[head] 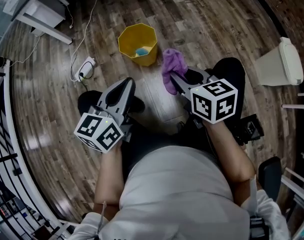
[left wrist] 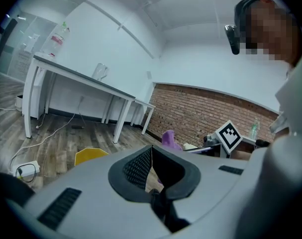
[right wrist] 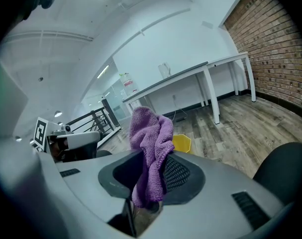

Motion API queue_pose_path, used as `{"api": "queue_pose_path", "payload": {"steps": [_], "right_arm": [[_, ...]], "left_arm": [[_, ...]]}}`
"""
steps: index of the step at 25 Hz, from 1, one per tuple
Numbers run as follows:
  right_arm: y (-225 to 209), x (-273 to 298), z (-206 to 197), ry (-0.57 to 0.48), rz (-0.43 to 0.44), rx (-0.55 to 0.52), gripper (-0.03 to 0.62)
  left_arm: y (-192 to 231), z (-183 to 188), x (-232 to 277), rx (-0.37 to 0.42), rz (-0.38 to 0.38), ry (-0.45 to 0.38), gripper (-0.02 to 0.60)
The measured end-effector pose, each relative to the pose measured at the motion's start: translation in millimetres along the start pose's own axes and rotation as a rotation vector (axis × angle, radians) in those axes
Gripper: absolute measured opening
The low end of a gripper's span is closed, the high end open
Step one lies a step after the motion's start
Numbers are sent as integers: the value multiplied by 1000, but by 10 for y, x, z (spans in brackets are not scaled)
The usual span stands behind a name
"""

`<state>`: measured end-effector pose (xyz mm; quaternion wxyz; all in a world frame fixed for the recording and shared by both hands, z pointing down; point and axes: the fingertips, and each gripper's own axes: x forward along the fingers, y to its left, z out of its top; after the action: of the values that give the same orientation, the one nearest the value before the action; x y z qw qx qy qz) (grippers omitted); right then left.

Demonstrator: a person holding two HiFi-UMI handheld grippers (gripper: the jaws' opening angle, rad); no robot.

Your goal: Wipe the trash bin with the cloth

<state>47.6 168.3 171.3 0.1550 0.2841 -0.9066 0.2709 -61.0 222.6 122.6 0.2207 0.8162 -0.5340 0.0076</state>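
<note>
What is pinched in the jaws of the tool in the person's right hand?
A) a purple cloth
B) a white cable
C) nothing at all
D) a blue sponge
A: the right gripper view shows the purple cloth clamped between the jaws of the right gripper, with its top bunched up above them.
</note>
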Motion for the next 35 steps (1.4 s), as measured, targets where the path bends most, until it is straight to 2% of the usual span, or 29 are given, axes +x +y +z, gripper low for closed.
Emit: {"api": "queue_pose_path", "payload": {"steps": [10,17,26,35], "right_arm": [[-14,154,-58,37,-4,28,112],[114,-130,-214,29,-8,21,112],[289,-618,-497,0,-14,-6,112],[464,-746,-559,-17,9,-32,104]], "left_arm": [[150,-32,52,-30,12,10,5],[-121,-110,-128,-39,17,-11,5],[-542,-469,-516,-52,31,5,6],[-681,-470,-719,-35,48,-14,6]]}}
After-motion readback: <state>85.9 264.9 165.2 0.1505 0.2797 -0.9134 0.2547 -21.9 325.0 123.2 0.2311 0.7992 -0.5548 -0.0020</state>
